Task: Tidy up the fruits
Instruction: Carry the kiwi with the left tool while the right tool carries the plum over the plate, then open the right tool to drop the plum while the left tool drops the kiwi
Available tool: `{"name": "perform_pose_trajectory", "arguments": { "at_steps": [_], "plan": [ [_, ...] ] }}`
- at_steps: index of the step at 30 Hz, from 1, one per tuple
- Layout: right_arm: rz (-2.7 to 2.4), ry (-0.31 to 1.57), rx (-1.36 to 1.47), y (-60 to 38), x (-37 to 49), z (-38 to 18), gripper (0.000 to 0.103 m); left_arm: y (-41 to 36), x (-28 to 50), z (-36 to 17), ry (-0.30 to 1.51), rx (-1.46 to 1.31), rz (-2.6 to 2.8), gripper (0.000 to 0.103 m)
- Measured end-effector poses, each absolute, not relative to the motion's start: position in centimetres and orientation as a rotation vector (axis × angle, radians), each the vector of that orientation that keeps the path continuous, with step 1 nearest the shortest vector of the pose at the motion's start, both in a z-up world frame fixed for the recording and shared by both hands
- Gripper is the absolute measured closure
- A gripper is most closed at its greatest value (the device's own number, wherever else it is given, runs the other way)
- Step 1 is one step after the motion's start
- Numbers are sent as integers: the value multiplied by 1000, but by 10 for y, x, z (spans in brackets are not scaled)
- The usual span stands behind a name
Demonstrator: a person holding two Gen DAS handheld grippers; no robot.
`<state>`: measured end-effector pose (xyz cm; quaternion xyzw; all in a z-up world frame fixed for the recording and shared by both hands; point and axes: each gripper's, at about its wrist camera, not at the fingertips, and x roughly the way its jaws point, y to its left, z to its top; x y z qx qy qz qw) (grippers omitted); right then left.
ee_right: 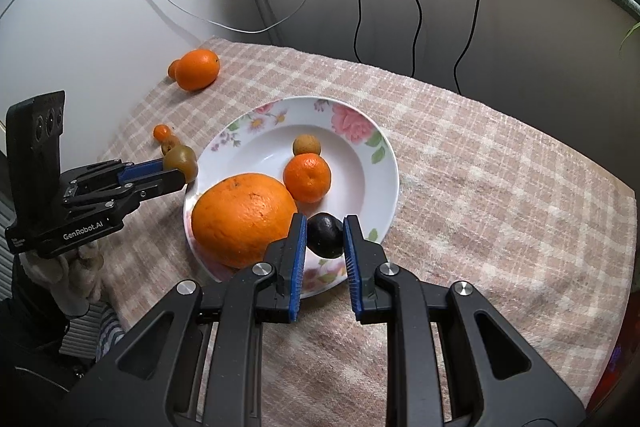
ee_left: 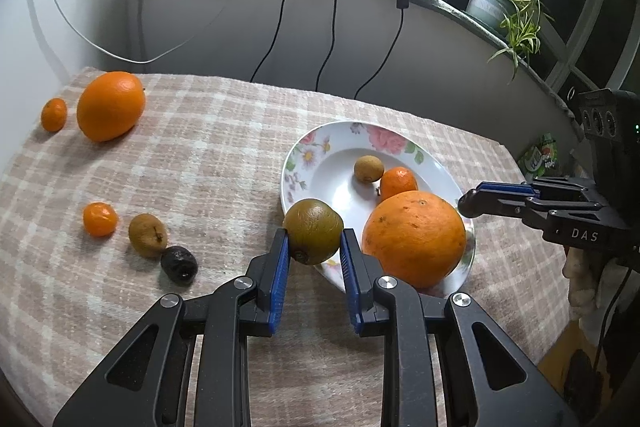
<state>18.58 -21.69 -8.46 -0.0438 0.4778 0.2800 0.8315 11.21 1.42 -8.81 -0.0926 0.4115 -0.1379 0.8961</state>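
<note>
Broadly, the checked cloth on the table [ee_right: 500, 167] lies bare to the right of the right tool [ee_right: 325, 239] and runs to a rounded edge near a wall with hanging cables; the flowered plate [ee_right: 384, 163] sits just ahead of both tools, its near rim under their tips; in it lie a large orange [ee_right: 240, 217], a mandarin [ee_right: 307, 177] and a small tan fruit [ee_right: 307, 145].

Both tools tilt steeply down; the left tool [ee_left: 314, 247] clamps a brown-green fruit [ee_left: 313, 229] over the plate's left rim; the right tool, narrow, pinches a dark fruit [ee_right: 325, 235] over the near rim beside the large orange.

Left of the left tool, well apart, lie another orange [ee_left: 110, 105], two mandarins [ee_left: 100, 219], a brown fruit [ee_left: 147, 235] and a shrivelled black fruit [ee_left: 179, 263]; the gloved hand [ee_right: 76, 275] under the left tool is mostly hidden.
</note>
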Motion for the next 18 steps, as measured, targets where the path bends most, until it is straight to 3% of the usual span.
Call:
{"name": "perform_pose_trajectory", "arguments": {
  "at_steps": [12,15,17,18],
  "plan": [
    [600,1008,-76,-217,187,-87,83,10,113,-89,855,-183,-290,78],
    [600,1005,-75,-217,187,-86,81,9,113,-87,847,-181,-294,70],
    [599,1000,-71,-218,186,-85,60,8,113,-86,841,-180,-293,64],
    [597,993,-70,-218,186,-84,55,8,113,-85,838,-180,-293,61]
  ]
}}
